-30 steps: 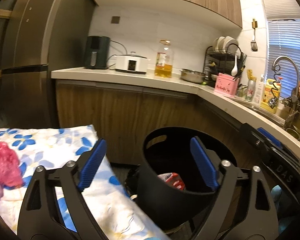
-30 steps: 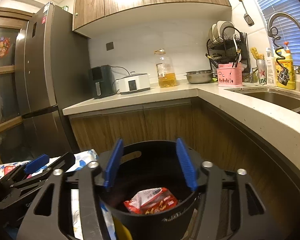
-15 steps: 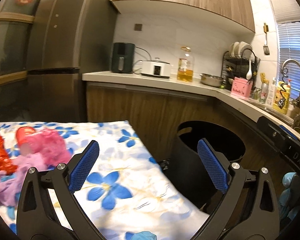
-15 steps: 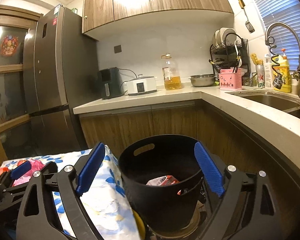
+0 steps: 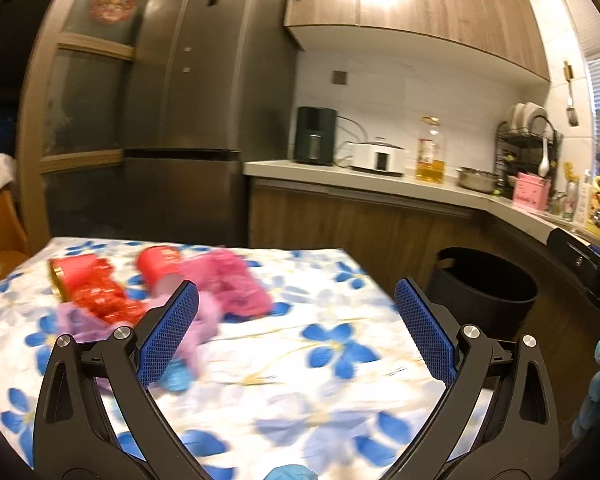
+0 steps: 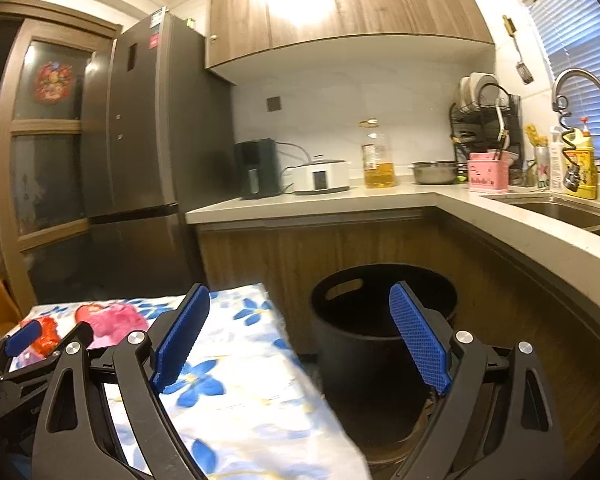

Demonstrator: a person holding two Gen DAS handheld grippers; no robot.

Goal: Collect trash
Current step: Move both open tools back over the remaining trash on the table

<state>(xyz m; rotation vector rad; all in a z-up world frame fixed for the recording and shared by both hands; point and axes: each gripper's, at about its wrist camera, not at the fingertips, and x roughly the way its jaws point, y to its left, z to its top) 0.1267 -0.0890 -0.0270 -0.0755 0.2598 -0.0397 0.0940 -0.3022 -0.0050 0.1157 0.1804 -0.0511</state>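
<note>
On the bench with the flowered cloth (image 5: pixel 332 344) we find uncollected trash: a red can (image 5: pixel 160 270), red wrapper (image 5: pixel 96 292) and pink bag (image 5: pixel 236 284), well apart from the black bin (image 6: pixel 380 320). Left gripper (image 5: pixel 296 320) and right gripper (image 6: pixel 300 332) both hold nothing, jaws spread wide. We judge collection incomplete.

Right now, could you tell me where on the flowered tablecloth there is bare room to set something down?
The flowered tablecloth is bare across its near middle and its right side, from the pink crumpled bag to the edge beside the black bin. The far left is crowded: a red can, red wrappers and purple plastic lie bunched together. Both grippers are open and empty.
</note>
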